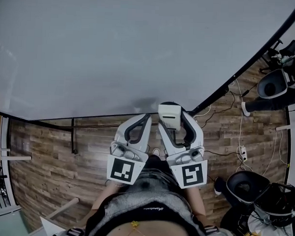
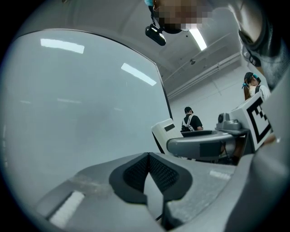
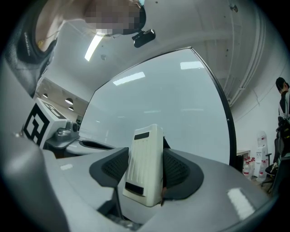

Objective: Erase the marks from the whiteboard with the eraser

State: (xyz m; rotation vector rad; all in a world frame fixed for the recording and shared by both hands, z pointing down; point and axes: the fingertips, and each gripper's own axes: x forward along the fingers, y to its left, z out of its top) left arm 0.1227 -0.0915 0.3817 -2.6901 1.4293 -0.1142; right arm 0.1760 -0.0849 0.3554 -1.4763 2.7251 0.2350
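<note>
The whiteboard (image 1: 116, 51) fills the upper head view; it looks wiped, with only a faint grey smudge (image 1: 143, 103) near its lower edge. My right gripper (image 1: 174, 120) is shut on the white eraser (image 1: 169, 114), held just below that edge. In the right gripper view the eraser (image 3: 145, 165) stands upright between the dark pads, with the whiteboard (image 3: 167, 104) behind it. My left gripper (image 1: 146, 118) is shut and empty, close beside the right one. Its pads (image 2: 136, 174) meet in the left gripper view, where the eraser (image 2: 162, 133) shows to the right.
Wood-pattern floor (image 1: 49, 160) lies below the board, with the board's black stand bar (image 1: 72, 134) at left. Office chairs (image 1: 246, 188), cables and a power strip (image 1: 242, 153) crowd the right side. Two people (image 2: 192, 121) stand in the background of the left gripper view.
</note>
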